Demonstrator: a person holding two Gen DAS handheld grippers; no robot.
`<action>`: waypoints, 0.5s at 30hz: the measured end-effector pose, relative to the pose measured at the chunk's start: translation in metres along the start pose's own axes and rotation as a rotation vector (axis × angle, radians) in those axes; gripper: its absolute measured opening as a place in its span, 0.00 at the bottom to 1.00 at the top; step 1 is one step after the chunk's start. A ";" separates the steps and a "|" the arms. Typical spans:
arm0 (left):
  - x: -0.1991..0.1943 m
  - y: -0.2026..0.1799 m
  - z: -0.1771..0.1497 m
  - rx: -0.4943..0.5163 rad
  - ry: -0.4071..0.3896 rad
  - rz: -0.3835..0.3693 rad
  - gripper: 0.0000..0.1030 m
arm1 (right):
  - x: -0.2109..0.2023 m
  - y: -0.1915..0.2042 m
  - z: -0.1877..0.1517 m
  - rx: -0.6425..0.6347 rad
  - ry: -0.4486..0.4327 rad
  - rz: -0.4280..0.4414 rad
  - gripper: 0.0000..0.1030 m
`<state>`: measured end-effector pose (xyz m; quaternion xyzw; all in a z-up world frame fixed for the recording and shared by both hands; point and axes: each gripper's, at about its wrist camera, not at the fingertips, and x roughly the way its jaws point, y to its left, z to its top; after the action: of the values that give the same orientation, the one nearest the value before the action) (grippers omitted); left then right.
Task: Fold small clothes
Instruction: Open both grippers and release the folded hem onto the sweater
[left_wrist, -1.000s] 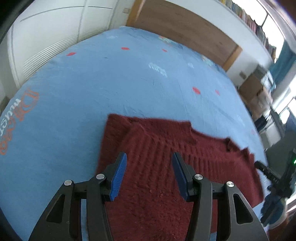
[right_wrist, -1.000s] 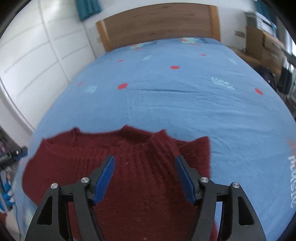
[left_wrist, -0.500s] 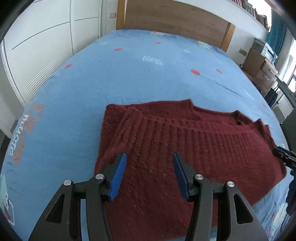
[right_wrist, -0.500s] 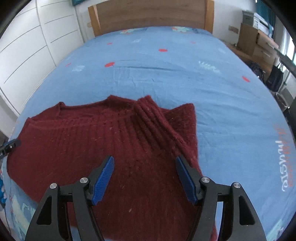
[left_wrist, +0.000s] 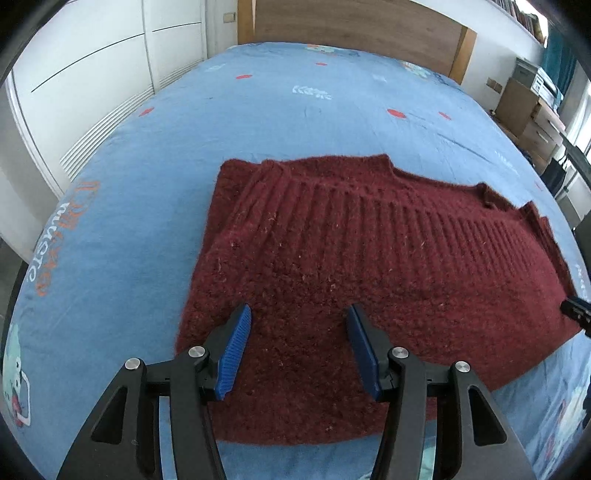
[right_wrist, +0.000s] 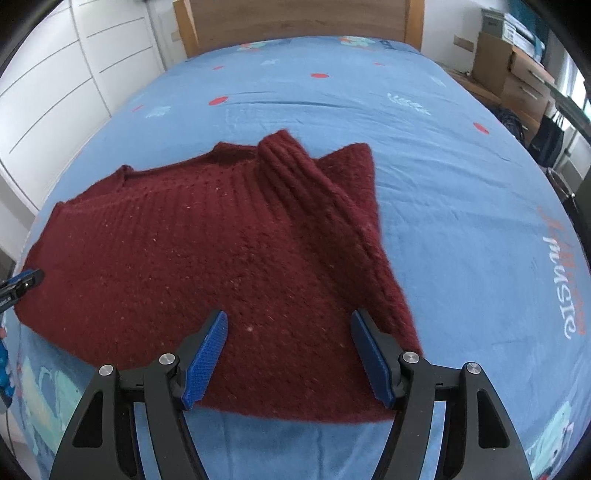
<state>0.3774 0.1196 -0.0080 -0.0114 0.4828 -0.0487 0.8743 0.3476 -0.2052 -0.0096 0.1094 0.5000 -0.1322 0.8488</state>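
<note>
A dark red knitted sweater (left_wrist: 351, 266) lies spread on the blue bed sheet (left_wrist: 155, 177), near the bed's front edge. My left gripper (left_wrist: 298, 317) is open and empty, hovering above the sweater's front left part. In the right wrist view the sweater (right_wrist: 207, 251) shows with a ribbed sleeve (right_wrist: 317, 199) folded over its right side. My right gripper (right_wrist: 289, 322) is open and empty above the sweater's front right part. The tip of the other gripper (right_wrist: 22, 282) shows at the sweater's left edge.
The sheet (right_wrist: 461, 192) has red dots and printed lettering (right_wrist: 565, 273). A wooden headboard (left_wrist: 362, 29) stands at the far end. White wardrobe doors (left_wrist: 92, 74) run along the left. Drawers and boxes (right_wrist: 517, 66) stand to the right of the bed.
Both grippers have pulled back toward the bed's front edge and lifted, so more of the sweater shows. The sweater lies flatter and more spread out. Both stay open.
</note>
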 end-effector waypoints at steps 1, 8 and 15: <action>-0.003 0.001 -0.001 -0.004 -0.003 -0.001 0.47 | -0.004 -0.002 -0.001 0.001 -0.002 -0.002 0.69; -0.037 0.017 -0.010 -0.056 -0.055 -0.018 0.47 | -0.037 -0.006 -0.017 0.005 -0.031 0.013 0.69; -0.067 0.039 -0.018 -0.125 -0.037 -0.068 0.49 | -0.072 -0.007 -0.027 0.026 -0.073 0.024 0.69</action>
<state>0.3294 0.1650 0.0362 -0.0834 0.4678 -0.0479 0.8786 0.2892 -0.1951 0.0403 0.1215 0.4655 -0.1323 0.8666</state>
